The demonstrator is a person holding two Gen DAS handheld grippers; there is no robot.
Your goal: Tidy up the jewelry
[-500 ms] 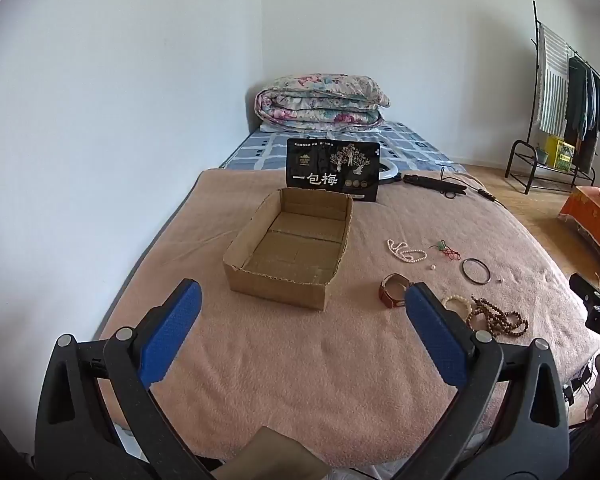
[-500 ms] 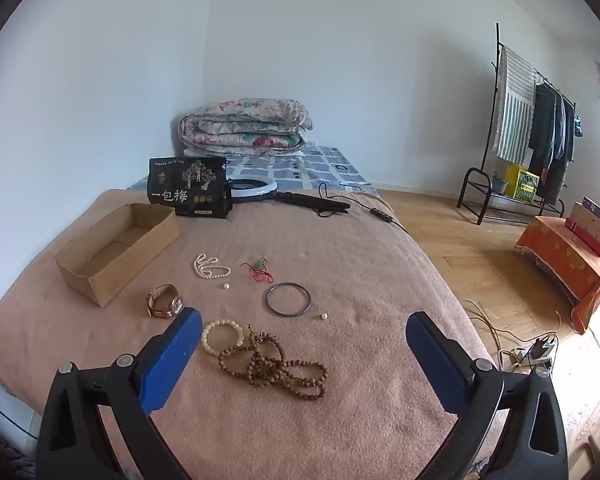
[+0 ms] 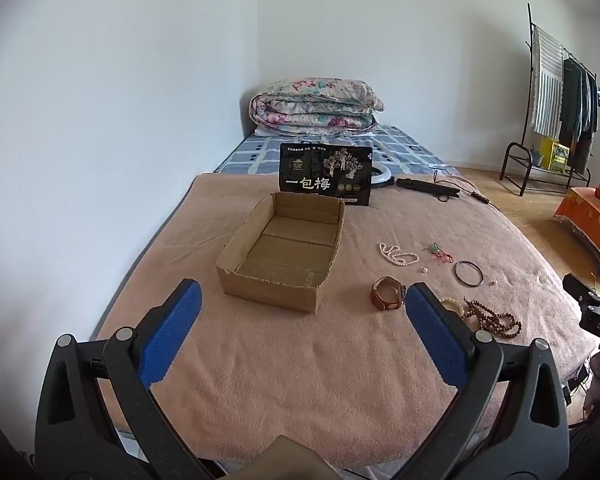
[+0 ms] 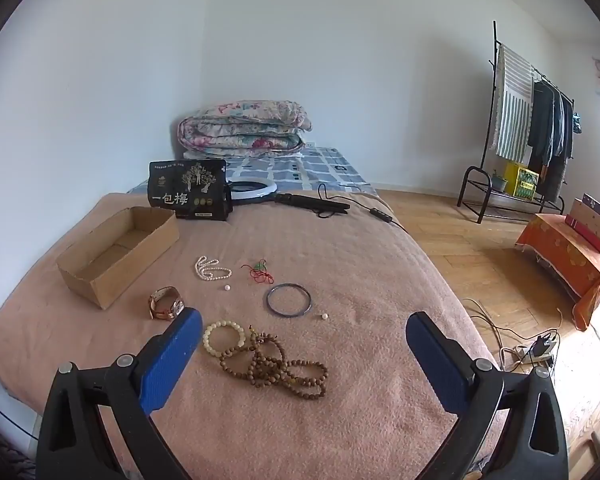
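Wooden bead necklace (image 4: 274,366) between the spread right tool (image 4: 302,336) fingers (untouched)

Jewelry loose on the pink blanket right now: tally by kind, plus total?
Brown-strap wristwatch: 1
White pearl strand: 1
Red-and-green cord charm: 1
Dark metal bangle: 1
Cream bead bracelet: 1
Brown wooden bead string: 1
Loose white pearls: 2
Total: 8, none in the cardboard box.

A home bedroom: a bed (image 3: 284,360) under a pink blanket, a folded floral quilt (image 3: 314,106) at its head against white walls, a clothes rack (image 4: 536,128) hung with garments, and wood parquet floor (image 4: 460,248)
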